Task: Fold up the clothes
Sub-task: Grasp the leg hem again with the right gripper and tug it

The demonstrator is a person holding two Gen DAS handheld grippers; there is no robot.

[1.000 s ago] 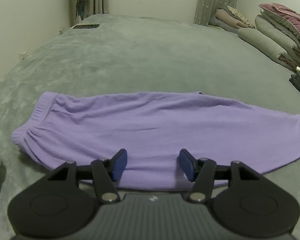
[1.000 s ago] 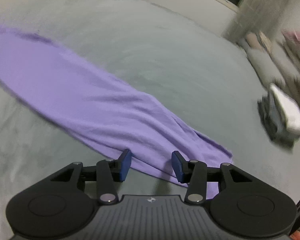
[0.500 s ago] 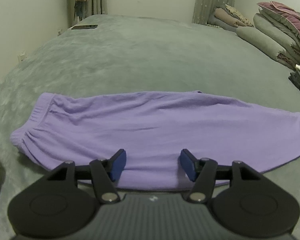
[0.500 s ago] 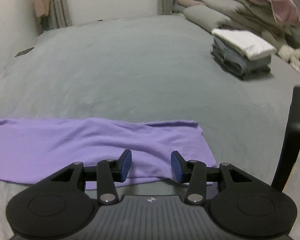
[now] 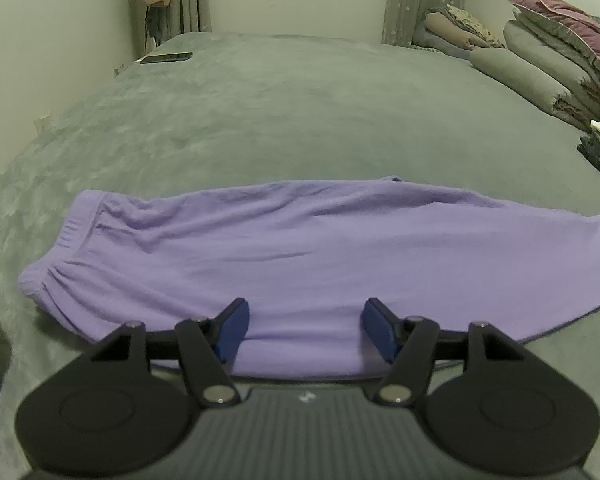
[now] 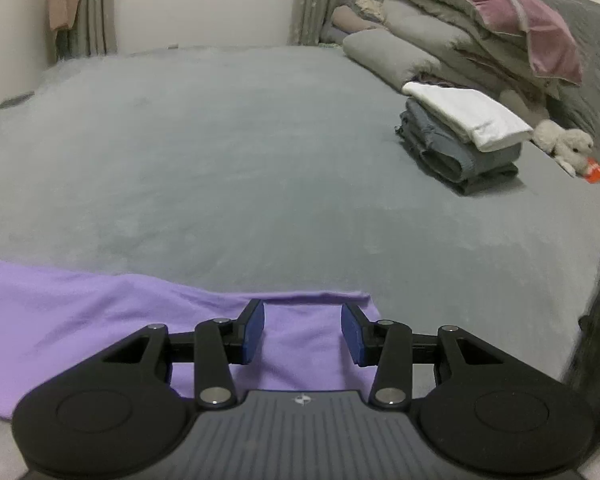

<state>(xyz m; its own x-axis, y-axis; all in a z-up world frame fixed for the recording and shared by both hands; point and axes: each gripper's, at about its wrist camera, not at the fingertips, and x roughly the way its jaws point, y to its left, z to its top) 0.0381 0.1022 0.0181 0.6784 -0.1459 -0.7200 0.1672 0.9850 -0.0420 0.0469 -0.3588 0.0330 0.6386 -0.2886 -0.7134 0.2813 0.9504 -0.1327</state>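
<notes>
Purple trousers [image 5: 300, 248] lie flat across the grey bed [image 5: 300, 112], folded lengthwise, with the elastic waistband at the left and the leg ends at the right. My left gripper [image 5: 305, 330] hovers over their near edge around the middle; its jaws are opening and nothing is between the blue pads. In the right wrist view the leg end of the trousers [image 6: 304, 344] lies under my right gripper [image 6: 303, 334], which stands open above the cloth without pinching it.
A stack of folded clothes [image 6: 464, 136] topped by a white piece sits at the right of the bed. Behind it are piled quilts and pillows [image 6: 480, 28] and a plush toy [image 6: 568, 144]. A phone [image 5: 166, 57] lies at the far left corner.
The right gripper has swung and rolled level, moving along the trousers to their leg end. The left gripper has stayed in place and its pads have spread slightly.
</notes>
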